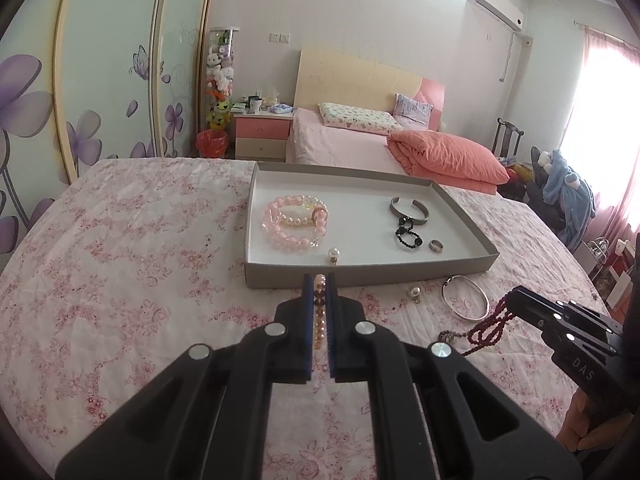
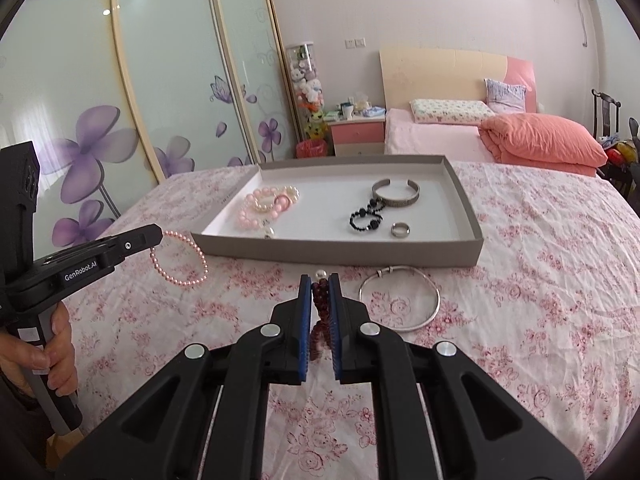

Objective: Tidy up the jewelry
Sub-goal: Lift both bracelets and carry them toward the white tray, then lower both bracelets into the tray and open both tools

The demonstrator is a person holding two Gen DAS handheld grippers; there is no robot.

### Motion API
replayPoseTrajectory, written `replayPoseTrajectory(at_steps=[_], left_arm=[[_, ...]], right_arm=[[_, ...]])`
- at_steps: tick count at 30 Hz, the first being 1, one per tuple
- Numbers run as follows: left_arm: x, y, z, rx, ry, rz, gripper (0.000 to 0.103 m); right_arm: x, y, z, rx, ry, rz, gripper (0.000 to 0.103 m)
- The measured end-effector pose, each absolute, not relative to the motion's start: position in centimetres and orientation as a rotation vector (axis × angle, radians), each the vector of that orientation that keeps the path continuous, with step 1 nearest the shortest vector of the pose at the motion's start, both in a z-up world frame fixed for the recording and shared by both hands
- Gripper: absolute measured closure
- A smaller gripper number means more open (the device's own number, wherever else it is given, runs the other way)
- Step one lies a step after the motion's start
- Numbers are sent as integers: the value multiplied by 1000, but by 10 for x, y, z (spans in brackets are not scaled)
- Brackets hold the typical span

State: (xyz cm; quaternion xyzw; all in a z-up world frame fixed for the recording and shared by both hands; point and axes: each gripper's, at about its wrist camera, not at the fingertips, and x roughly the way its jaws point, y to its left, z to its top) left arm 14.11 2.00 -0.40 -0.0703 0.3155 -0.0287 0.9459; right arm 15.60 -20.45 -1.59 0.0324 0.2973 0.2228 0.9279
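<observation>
My left gripper (image 1: pixel 320 280) is shut on a pink pearl bracelet (image 1: pixel 320 312) just before the grey tray's front wall (image 1: pixel 360 274). In the right wrist view that bracelet (image 2: pixel 180 258) hangs as a loop from the left gripper (image 2: pixel 158 236). My right gripper (image 2: pixel 320 280) is shut on a dark red bead strand (image 2: pixel 320 308), which dangles above the flowered cloth (image 1: pixel 490 328). The tray (image 2: pixel 340 252) holds pink bead bracelets (image 1: pixel 294 222), a silver cuff (image 1: pixel 410 210), black bead loops (image 1: pixel 408 236), a silver ring (image 1: pixel 436 245) and a pearl earring (image 1: pixel 333 256).
A silver bangle (image 2: pixel 400 298) and a second pearl earring (image 1: pixel 414 292) lie on the pink flowered cloth (image 2: pixel 540 280) in front of the tray. A hand (image 2: pixel 56 344) grips the left handle. A bed with an orange quilt (image 1: pixel 448 156) stands behind.
</observation>
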Motion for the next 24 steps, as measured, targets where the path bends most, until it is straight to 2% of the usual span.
replayPoseTrajectory(at_steps=[24], left_arm=[[134, 11, 41, -148, 508, -78, 96]], right_arm=[[156, -221, 52, 93, 365, 421, 95]])
